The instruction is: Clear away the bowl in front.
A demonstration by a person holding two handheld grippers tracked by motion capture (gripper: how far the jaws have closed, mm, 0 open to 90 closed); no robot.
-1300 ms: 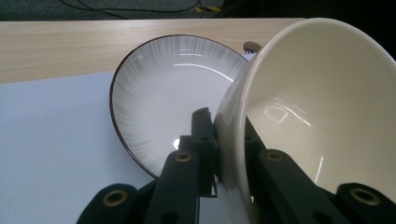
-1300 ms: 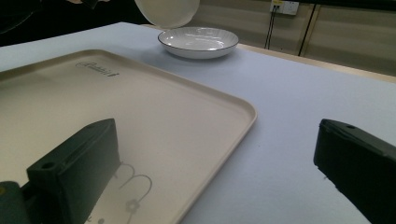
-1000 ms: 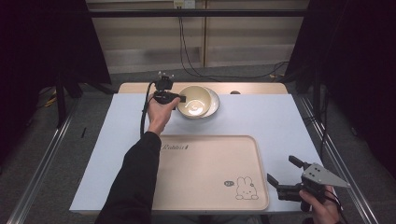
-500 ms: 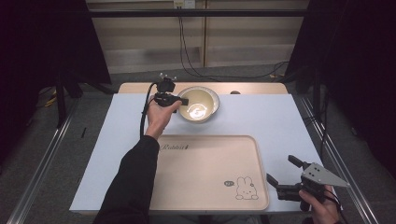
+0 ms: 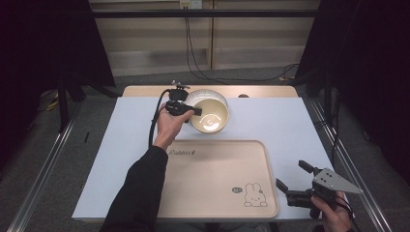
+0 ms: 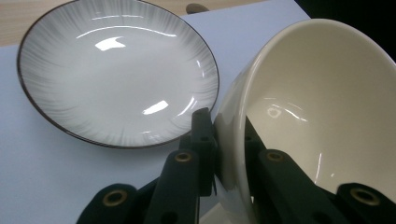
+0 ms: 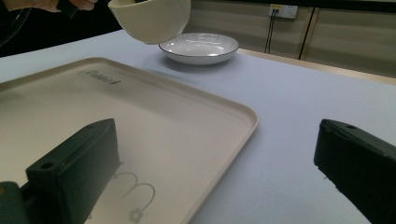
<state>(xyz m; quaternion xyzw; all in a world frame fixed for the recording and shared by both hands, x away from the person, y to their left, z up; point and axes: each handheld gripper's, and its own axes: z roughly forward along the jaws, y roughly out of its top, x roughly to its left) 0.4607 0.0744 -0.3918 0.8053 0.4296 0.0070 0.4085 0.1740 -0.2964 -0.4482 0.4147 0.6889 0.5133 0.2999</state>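
Cream bowl [image 5: 209, 115] hangs lifted just past the tray [image 5: 212, 179], its rim pinched by the left gripper [image 5: 186, 109] on an outstretched arm. Left gripper view: jaws clamp the bowl's [image 6: 317, 107] wall beside the striped plate [image 6: 116, 70]. Right gripper view: jaws gape wide over the tray's [image 7: 187, 121] corner.

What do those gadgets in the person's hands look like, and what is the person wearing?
Both grippers are black with two blocky jaws showing round brass-coloured screw holes. The left gripper trails a black cable; the right gripper carries a grey three-cornered plate. The left arm wears a long black sleeve.
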